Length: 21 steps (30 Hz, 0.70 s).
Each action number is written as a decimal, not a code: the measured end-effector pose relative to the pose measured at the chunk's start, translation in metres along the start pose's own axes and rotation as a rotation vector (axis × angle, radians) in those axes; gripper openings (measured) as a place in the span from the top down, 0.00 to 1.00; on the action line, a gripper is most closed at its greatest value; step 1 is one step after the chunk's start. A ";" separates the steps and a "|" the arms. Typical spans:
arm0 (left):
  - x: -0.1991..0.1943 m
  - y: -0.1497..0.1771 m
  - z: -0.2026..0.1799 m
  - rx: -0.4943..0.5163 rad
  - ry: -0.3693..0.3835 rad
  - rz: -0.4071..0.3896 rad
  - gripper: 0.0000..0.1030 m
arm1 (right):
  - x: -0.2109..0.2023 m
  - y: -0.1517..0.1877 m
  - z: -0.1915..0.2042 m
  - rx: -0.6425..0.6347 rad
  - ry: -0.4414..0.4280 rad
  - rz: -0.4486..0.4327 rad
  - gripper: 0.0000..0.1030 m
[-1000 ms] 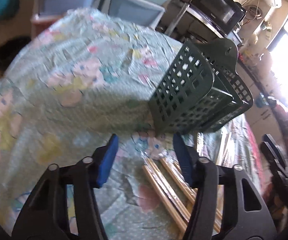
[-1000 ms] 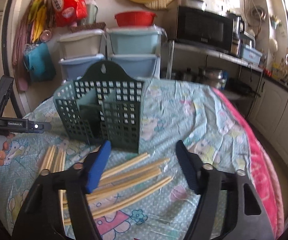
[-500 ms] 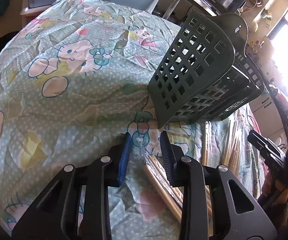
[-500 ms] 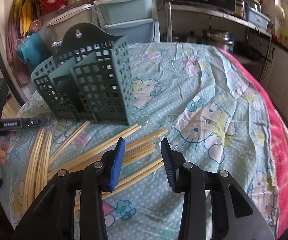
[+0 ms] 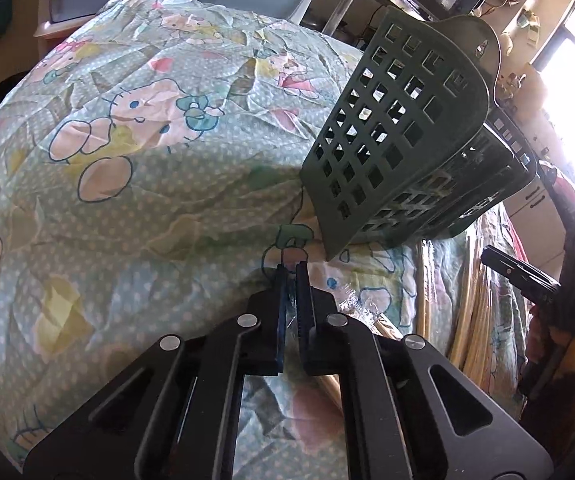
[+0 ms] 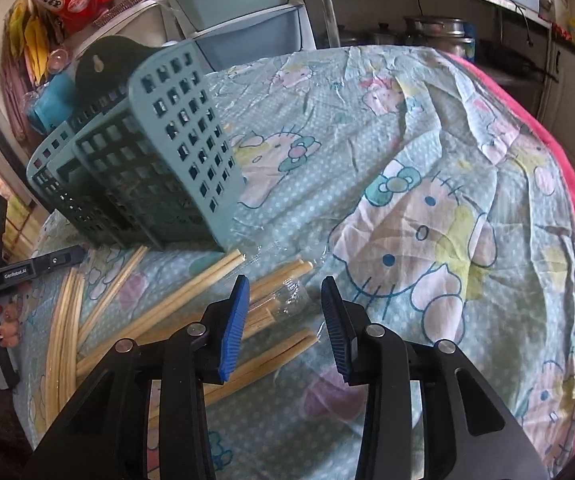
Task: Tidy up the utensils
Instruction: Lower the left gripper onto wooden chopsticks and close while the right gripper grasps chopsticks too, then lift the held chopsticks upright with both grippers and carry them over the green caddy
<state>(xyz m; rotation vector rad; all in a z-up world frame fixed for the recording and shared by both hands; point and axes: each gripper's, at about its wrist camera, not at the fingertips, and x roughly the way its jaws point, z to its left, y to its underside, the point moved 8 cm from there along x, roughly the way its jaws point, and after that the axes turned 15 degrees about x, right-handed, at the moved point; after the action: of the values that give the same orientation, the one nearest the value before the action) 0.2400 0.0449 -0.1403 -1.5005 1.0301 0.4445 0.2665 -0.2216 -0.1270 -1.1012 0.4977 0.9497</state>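
Note:
A green slotted utensil caddy point(image 5: 403, 148) stands on the table; it also shows in the right wrist view point(image 6: 143, 160). Wrapped wooden chopsticks point(image 6: 207, 284) lie in front of it, some in clear plastic sleeves. More chopsticks point(image 5: 423, 292) lie by the caddy's base in the left wrist view. My left gripper point(image 5: 292, 276) is shut on the clear plastic end of a chopstick sleeve point(image 5: 351, 304), just below the caddy's corner. My right gripper point(image 6: 285, 292) is open, low over the ends of the wrapped chopsticks.
A cartoon-cat tablecloth point(image 6: 427, 208) covers the round table. Plastic drawer units point(image 6: 247, 16) stand behind it. A pink cloth point(image 6: 567, 160) runs along the right edge. The other hand-held gripper point(image 6: 15, 272) shows at the left.
My left gripper has closed from wide open onto the plastic sleeve end. My right gripper has narrowed and moved down closer to the chopsticks.

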 end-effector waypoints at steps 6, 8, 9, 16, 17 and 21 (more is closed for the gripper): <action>0.001 -0.003 0.002 -0.004 0.004 -0.005 0.99 | 0.000 -0.003 -0.001 0.002 -0.021 -0.013 0.87; 0.000 -0.004 0.002 -0.006 0.005 -0.011 0.99 | -0.003 -0.003 0.000 0.001 -0.023 -0.017 0.91; -0.001 -0.005 0.002 -0.007 0.008 -0.017 0.99 | -0.004 -0.002 0.000 -0.001 -0.023 -0.020 0.93; -0.019 -0.014 -0.003 0.003 0.025 -0.076 0.99 | -0.038 -0.005 0.005 0.014 -0.062 -0.106 0.95; -0.022 -0.015 -0.004 0.006 0.027 -0.085 1.00 | -0.044 -0.006 0.006 0.014 -0.067 -0.122 0.95; -0.037 -0.023 -0.010 0.019 0.034 -0.122 1.00 | -0.070 -0.012 0.011 0.008 -0.074 -0.187 0.96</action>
<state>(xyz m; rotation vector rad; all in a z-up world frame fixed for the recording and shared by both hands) 0.2361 0.0466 -0.0959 -1.5490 0.9611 0.3231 0.2383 -0.2405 -0.0640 -1.0816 0.3319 0.8209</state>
